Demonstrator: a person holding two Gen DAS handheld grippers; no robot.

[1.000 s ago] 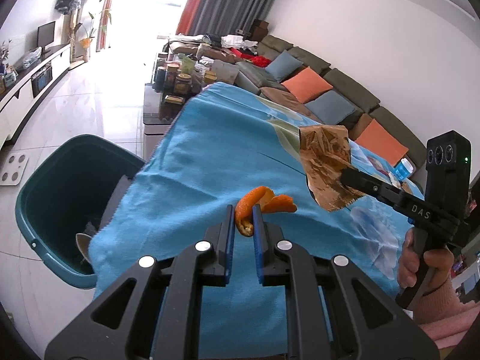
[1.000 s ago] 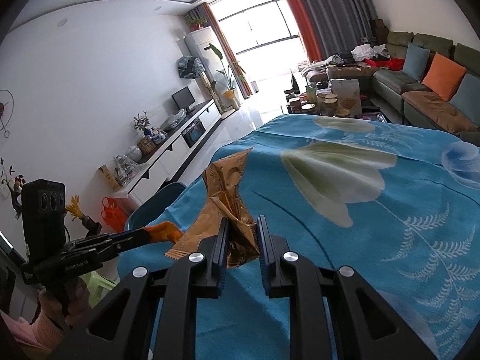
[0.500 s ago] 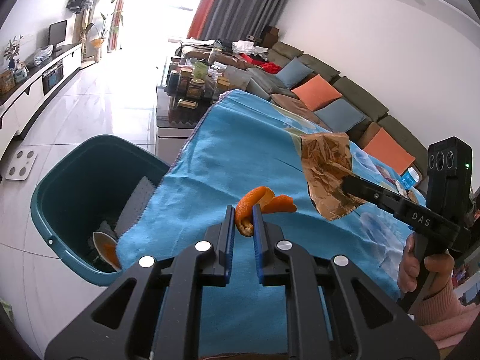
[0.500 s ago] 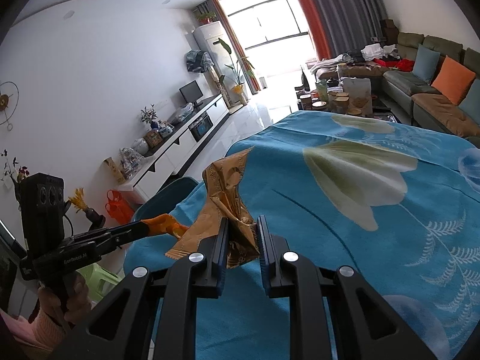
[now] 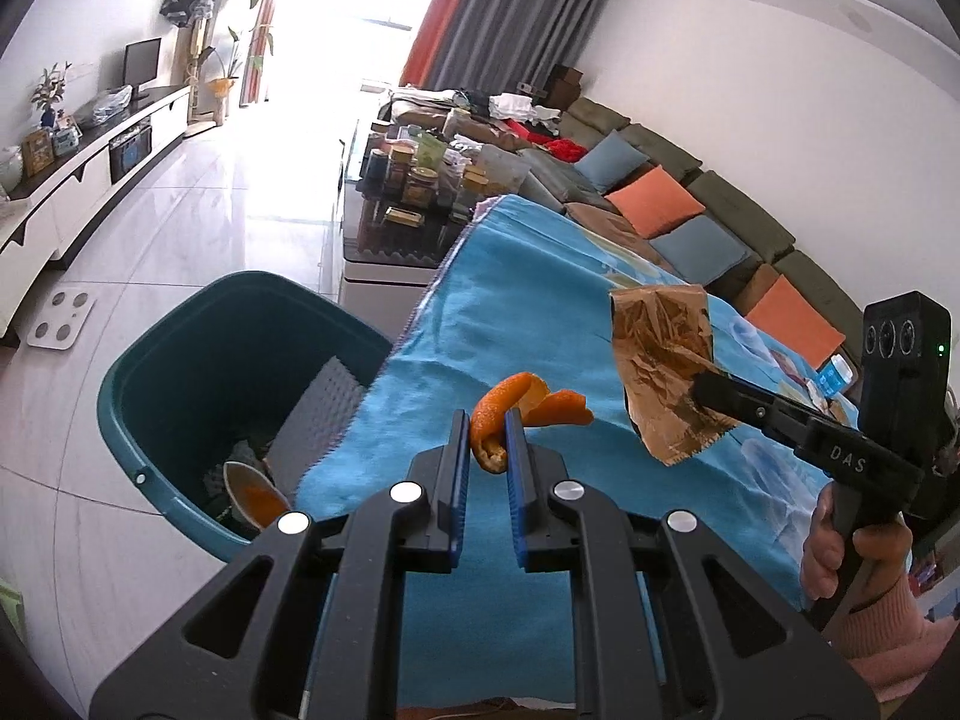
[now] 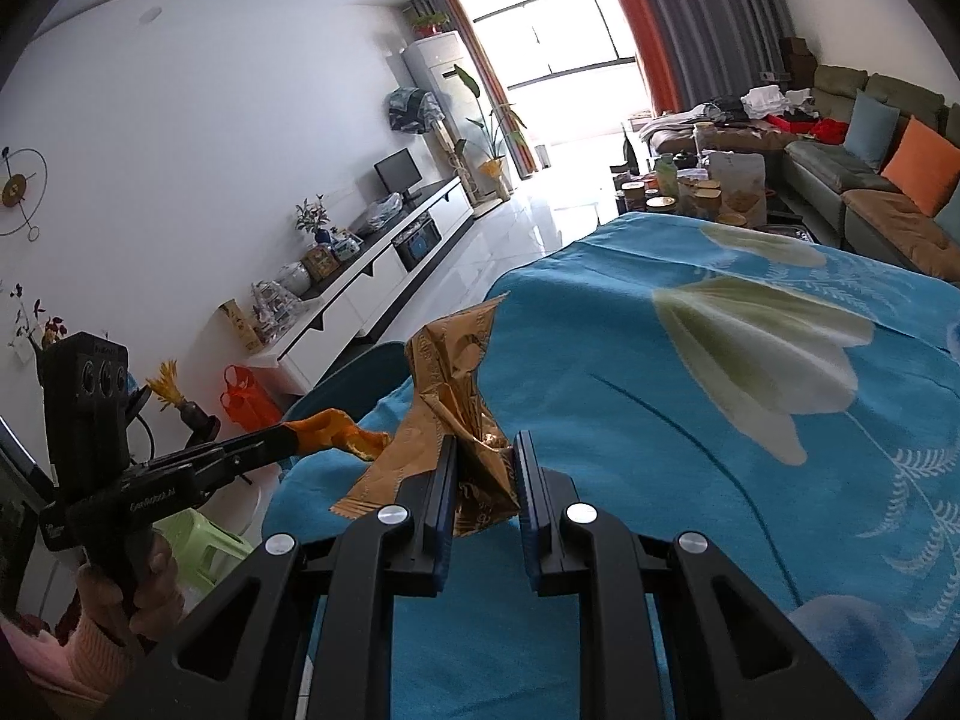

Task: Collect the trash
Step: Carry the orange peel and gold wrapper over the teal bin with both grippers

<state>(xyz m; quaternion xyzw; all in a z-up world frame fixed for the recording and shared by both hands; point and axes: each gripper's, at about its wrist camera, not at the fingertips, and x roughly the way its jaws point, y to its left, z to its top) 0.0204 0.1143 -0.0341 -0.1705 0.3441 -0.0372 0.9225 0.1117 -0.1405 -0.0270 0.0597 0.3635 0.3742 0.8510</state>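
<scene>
My left gripper (image 5: pixel 485 427) is shut on a curled orange peel (image 5: pixel 516 405), held in the air over the near edge of the blue cloth-covered table (image 5: pixel 528 288). A teal trash bin (image 5: pixel 198 360) stands on the floor left of the table, with a bowl and scraps inside. My right gripper (image 6: pixel 485 456) is shut on a crumpled brown wrapper (image 6: pixel 456 384) above the cloth. In the left wrist view the wrapper (image 5: pixel 660 360) hangs from the right gripper (image 5: pixel 699 387) at the right. In the right wrist view the peel (image 6: pixel 336 429) sits in the left gripper (image 6: pixel 288 438) at lower left.
A low table crowded with jars (image 5: pixel 414 180) stands beyond the blue cloth. A long sofa with cushions (image 5: pixel 678 210) runs along the right wall. A white TV cabinet (image 6: pixel 384 276) lines the left wall. A green stool (image 6: pixel 204 540) and a floor scale (image 5: pixel 60 318) sit near the bin.
Both grippers have drifted toward the bin side with their loads. In the left wrist view the bin sits nearer the middle and more of its inside shows. The grips look unchanged.
</scene>
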